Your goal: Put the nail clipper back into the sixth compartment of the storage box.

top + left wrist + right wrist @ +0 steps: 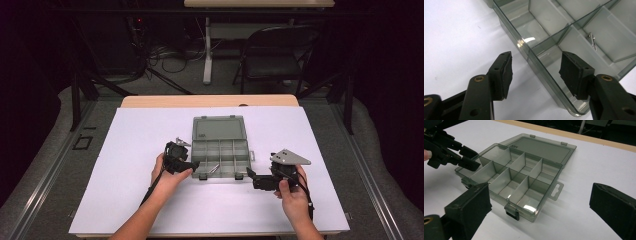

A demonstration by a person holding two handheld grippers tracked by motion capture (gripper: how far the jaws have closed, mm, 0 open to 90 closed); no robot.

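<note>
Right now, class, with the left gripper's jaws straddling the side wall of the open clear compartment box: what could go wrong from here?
1. The left gripper might pinch the thin wall of the clear plastic compartment box and tilt or slide it.
2. A tilt could shift the small metal clip out of its compartment.
3. The right gripper is open beside the box, not steadying it.

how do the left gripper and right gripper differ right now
The left gripper straddles the left wall of the clear compartment box, one jaw inside, one outside; the right gripper sits on the white table cover off the box's near right corner, touching nothing. The right gripper's jaws stand wider. Both are black, hand-held, and open.
</note>
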